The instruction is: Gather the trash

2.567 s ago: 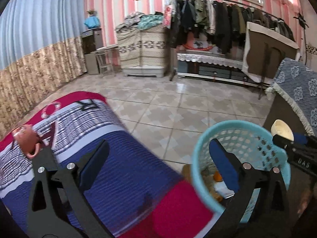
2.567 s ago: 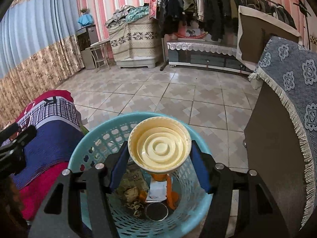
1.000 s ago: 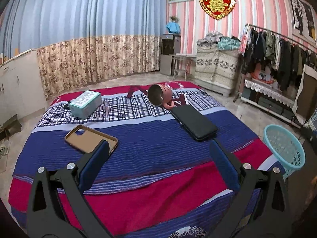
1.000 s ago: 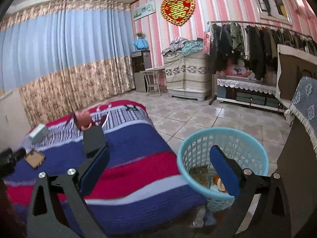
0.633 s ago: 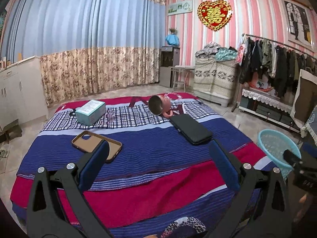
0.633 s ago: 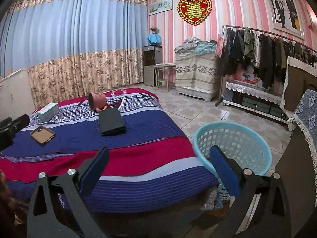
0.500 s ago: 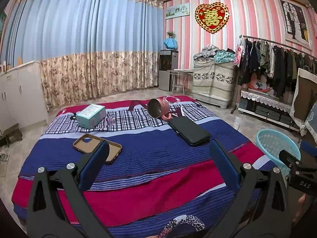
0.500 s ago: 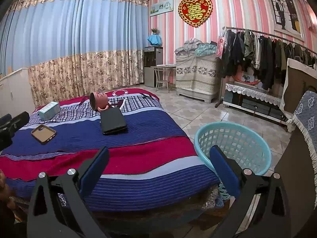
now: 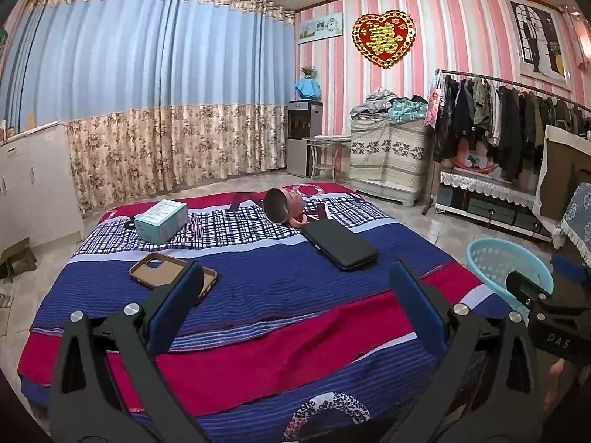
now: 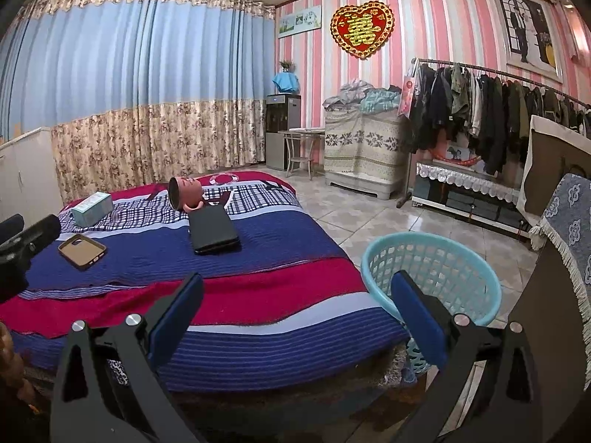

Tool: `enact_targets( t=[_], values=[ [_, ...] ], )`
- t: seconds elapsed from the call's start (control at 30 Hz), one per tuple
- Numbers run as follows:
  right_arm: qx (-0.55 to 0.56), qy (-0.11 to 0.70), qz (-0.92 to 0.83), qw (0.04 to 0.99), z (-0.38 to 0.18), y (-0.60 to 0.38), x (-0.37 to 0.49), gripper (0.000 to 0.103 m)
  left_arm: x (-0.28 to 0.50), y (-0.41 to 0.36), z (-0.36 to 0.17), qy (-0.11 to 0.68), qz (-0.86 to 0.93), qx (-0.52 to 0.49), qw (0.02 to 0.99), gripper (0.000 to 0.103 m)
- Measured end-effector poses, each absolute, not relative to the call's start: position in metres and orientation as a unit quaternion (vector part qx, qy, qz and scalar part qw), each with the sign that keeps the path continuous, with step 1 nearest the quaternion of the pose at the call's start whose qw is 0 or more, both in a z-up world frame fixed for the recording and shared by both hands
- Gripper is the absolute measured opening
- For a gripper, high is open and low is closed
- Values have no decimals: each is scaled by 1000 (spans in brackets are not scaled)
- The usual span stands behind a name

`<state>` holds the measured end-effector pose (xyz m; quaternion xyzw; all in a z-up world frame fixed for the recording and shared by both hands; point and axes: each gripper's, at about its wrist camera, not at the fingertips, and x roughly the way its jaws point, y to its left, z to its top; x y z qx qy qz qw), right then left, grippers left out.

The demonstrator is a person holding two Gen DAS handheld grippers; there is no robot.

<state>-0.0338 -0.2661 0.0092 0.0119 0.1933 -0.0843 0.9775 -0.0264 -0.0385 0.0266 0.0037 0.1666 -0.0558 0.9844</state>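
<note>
Hovering over the near edge of the bed (image 9: 258, 332), the left gripper (image 9: 295, 306) and right gripper (image 10: 295, 306) both gape wide, holding nothing. The turquoise basket (image 10: 432, 269) stands upright on the floor, mouth up, just right of the right gripper, beside the bed's corner. Ahead of the left gripper lie a tan phone case (image 9: 171, 269) and a black case (image 9: 340, 245), its long axis running away; beyond, a teal box (image 9: 160, 219) and a pink mug (image 9: 284, 206) tipped on its side, mouth facing the grippers.
</note>
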Motion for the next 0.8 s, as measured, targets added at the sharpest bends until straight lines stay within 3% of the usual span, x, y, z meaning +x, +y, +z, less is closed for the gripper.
enact_targets(
  t=[0.8],
  values=[
    [8,189,-84,978,10,-265,-34,99,-25,-38,22,175,-67,-5,982,97]
  ],
)
